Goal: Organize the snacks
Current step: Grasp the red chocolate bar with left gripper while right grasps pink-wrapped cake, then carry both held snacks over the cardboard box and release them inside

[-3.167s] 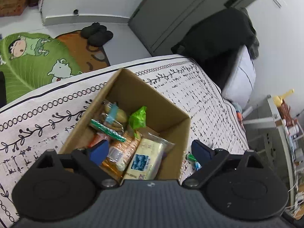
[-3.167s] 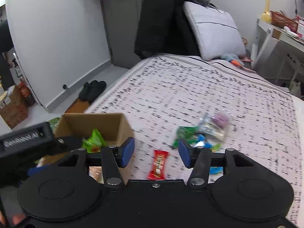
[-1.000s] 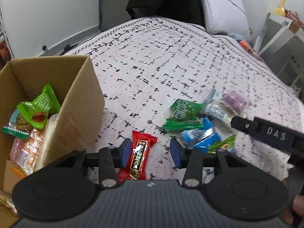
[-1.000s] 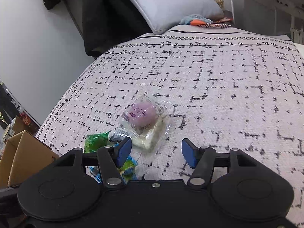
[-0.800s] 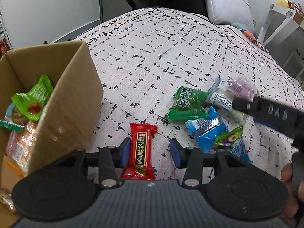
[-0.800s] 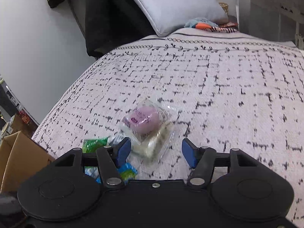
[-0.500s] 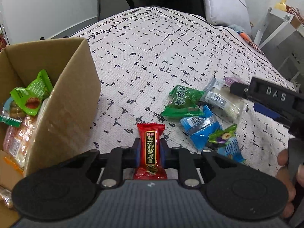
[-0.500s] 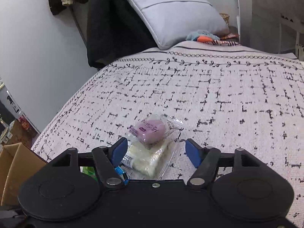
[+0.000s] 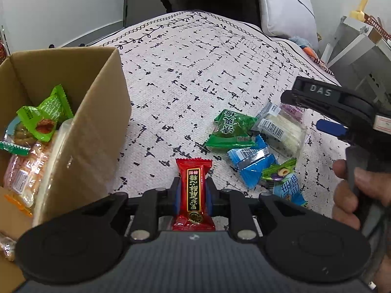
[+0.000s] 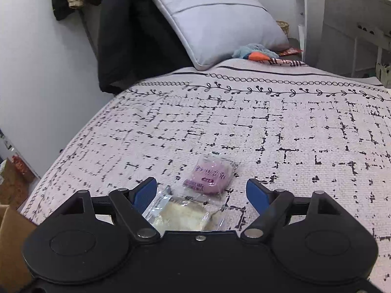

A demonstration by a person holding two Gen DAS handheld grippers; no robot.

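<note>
**Claw status: left closed on red bar, right spread over clear pack**

Left claw (image 9: pixel 193 193) now pinches the red bar (image 9: pixel 193 195) across its narrow width; about a second ago we held the same fingers spread to either side of it. The bar lies along the claw axis, its near end toward the camera. We cannot tell whether it has left the bed (image 9: pixel 195 73) yet.

Right claw (image 10: pixel 201 194) is spread wide and sits low over the bed. In the last second we have brought it down and forward, so that the clear pack (image 10: pixel 180 213) of pale biscuit now lies between its fingers and close to the left finger (image 10: pixel 144 193), while the purple pack (image 10: pixel 210 177) lies just beyond the tips. No contact with either pack is visible.

Meaning for the task:

1. The first grasp looks complete. We judge the next move for the left claw to be a lift and a swing left to the box (image 9: pixel 80 131), which stands just beside it and already holds several snacks.
2. The right claw appears ready to close on the clear pack.
3. Four items remain loose between the two claws: a green pack (image 9: pixel 232 129), a blue pack (image 9: pixel 251 163), a small green packet (image 9: pixel 278 172) and a light blue packet (image 9: pixel 288 190).

Caution: the clear film may slip or crumple under the fingers.
</note>
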